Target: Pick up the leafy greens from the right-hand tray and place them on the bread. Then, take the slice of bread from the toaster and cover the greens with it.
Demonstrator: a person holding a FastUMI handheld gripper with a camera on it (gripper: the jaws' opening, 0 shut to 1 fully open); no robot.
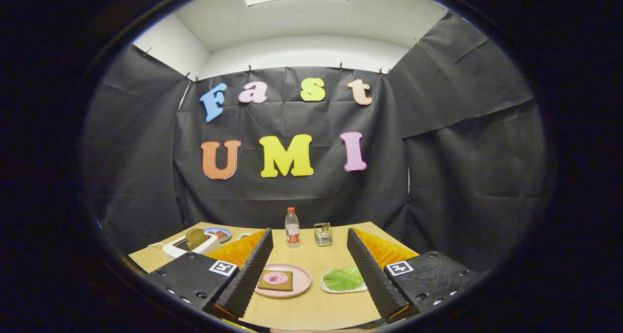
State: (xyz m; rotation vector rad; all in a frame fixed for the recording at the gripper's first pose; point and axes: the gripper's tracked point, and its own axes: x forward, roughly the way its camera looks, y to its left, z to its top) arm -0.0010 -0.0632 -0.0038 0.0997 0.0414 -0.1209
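On the table (311, 308) ahead of our wide-apart gripper (308, 274), nothing is done: greens (343, 278) trayed, toaster (187, 247) bread (195, 238) unmoved.

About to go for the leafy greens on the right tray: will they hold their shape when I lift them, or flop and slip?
The leafy greens lie thin and flat on their white tray, so they will probably bend or droop if pinched at one edge. They look light, so they may shift easily. Their glossy surface suggests some slip. The tongs are open, with nothing held.
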